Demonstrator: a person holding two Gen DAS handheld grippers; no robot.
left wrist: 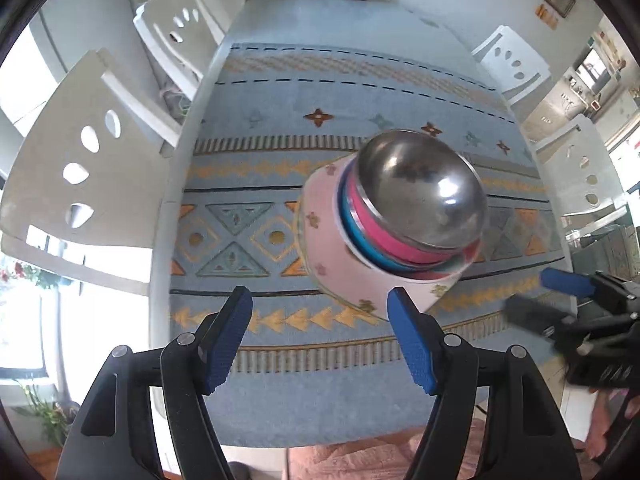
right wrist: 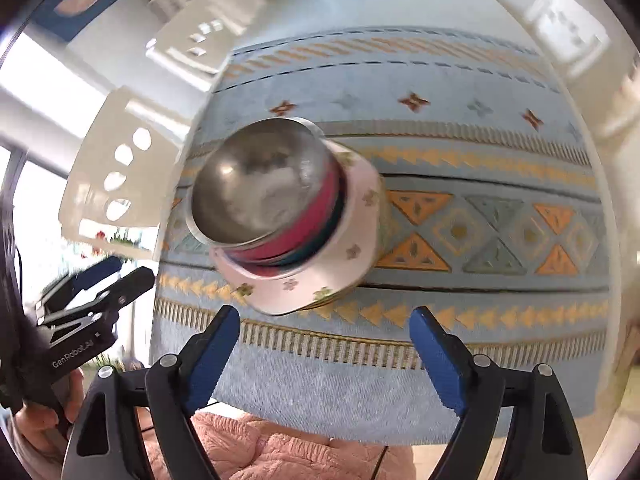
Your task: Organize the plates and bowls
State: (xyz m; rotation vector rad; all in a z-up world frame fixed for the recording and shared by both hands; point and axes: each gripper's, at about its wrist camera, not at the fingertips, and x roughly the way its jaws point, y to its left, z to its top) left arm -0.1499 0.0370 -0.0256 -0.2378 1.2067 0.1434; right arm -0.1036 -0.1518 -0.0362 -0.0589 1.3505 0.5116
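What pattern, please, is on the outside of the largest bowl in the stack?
Small flower motifs on pale pink bowl; clearest in the left wrist view.

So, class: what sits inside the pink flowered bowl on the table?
Nested in the pink flowered bowl are a blue bowl, a pink bowl and, topmost, a steel bowl. The lower bowls show only their rims; their insides are covered.
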